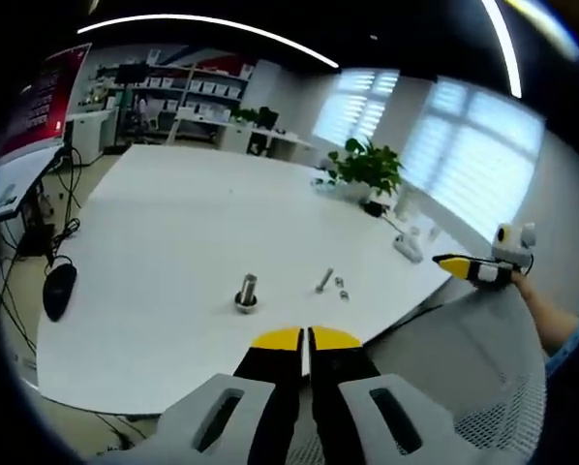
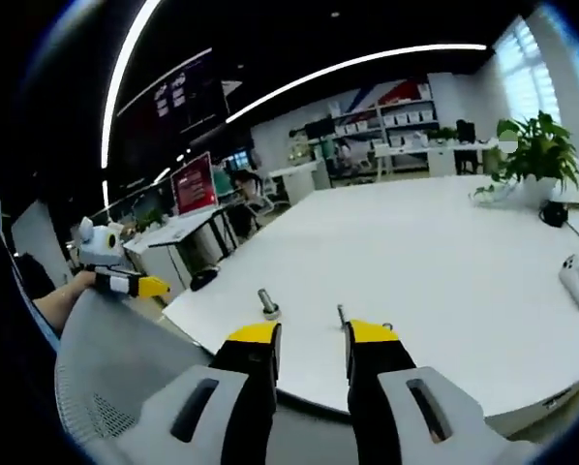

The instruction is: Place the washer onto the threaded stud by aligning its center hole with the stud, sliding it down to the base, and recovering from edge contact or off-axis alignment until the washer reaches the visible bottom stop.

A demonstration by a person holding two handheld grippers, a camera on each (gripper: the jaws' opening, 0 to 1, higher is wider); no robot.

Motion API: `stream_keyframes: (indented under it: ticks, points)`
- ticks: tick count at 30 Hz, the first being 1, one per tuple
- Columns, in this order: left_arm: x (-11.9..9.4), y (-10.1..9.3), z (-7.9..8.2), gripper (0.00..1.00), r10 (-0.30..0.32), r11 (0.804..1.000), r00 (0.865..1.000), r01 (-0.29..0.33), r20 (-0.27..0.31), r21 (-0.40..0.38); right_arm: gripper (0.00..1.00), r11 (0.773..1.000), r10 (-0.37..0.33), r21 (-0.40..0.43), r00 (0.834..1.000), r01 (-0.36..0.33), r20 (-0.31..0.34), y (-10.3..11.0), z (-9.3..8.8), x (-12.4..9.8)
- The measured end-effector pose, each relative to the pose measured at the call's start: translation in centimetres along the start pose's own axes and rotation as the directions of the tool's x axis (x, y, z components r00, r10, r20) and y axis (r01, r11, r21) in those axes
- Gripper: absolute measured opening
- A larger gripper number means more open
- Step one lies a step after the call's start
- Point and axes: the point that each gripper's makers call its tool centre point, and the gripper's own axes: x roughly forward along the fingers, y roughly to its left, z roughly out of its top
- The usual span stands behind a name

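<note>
A threaded stud (image 1: 247,293) stands upright on its round base on the white table (image 1: 173,232), ahead and slightly left of my left gripper (image 1: 306,341), whose yellow-tipped jaws are shut with nothing between them. A loose bolt (image 1: 324,281) lies to the stud's right with small metal pieces (image 1: 342,289) beside it; they are too small to tell which is the washer. In the right gripper view the stud (image 2: 268,303) and bolt (image 2: 342,314) lie just beyond my right gripper (image 2: 312,337), which is open and empty. Both grippers are held off the table's near edge.
A white mesh chair back (image 1: 483,387) sits under both grippers. A potted plant (image 1: 367,170) and a white controller (image 1: 408,247) stand at the table's far right edge. A black mouse (image 1: 59,289) hangs left of the table. Desks and shelves fill the room behind.
</note>
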Motion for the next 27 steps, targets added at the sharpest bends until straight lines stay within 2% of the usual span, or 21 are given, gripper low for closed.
stream_keyframes:
  ticks: [4, 10, 15, 16, 17, 21, 22, 25, 26, 27]
  points:
    - [-0.1, 0.0, 0.4, 0.00, 0.007, 1.000, 1.000, -0.006, 0.021, -0.008, 0.29, 1.000, 0.006, 0.026, 1.000, -0.006, -0.015, 0.0, -0.4, 0.1]
    - [-0.1, 0.3, 0.6, 0.00, 0.025, 0.999, 0.999, -0.024, 0.034, -0.025, 0.29, 0.999, 0.042, 0.023, 0.998, -0.041, -0.045, 0.4, -0.8, 0.3]
    - [-0.3, 0.9, 1.1, 0.00, 0.064, 0.998, 0.996, -0.062, 0.062, -0.033, 0.28, 0.998, 0.056, 0.015, 0.996, -0.055, -0.068, 0.6, -1.2, 0.3]
    - [-0.4, 0.8, 1.5, 0.00, 0.062, 0.998, 0.994, -0.059, 0.087, -0.028, 0.28, 0.998, 0.058, 0.015, 0.995, -0.057, -0.078, 0.7, -1.3, 0.4]
    - [-0.4, 1.2, 1.8, 0.01, 0.083, 0.996, 0.991, -0.079, 0.107, -0.042, 0.28, 0.998, 0.060, 0.011, 0.995, -0.059, -0.082, 0.7, -1.3, 0.4]
    - [-0.9, 2.6, 1.6, 0.02, 0.172, 0.984, 0.980, -0.167, 0.100, -0.055, 0.27, 0.998, 0.070, -0.002, 0.993, -0.070, -0.096, 0.8, -1.5, 0.5]
    - [-1.1, 3.1, 1.5, 0.02, 0.213, 0.976, 0.972, -0.208, 0.096, -0.064, 0.27, 0.997, 0.075, -0.005, 0.992, -0.076, -0.100, 0.8, -1.6, 0.4]
    - [-1.6, 3.5, 2.0, 0.04, 0.274, 0.961, 0.954, -0.267, 0.121, -0.070, 0.27, 0.993, 0.112, -0.014, 0.987, -0.114, -0.118, 1.2, -1.7, 0.4]
    - [-1.9, 3.8, 2.3, 0.07, 0.307, 0.950, 0.942, -0.295, 0.135, -0.097, 0.27, 0.992, 0.120, -0.014, 0.986, -0.122, -0.115, 1.2, -1.7, 0.4]
    - [-2.7, 4.3, 3.3, 0.12, 0.368, 0.927, 0.909, -0.344, 0.196, -0.147, 0.27, 0.991, 0.127, -0.013, 0.985, -0.130, -0.113, 1.3, -1.6, 0.4]
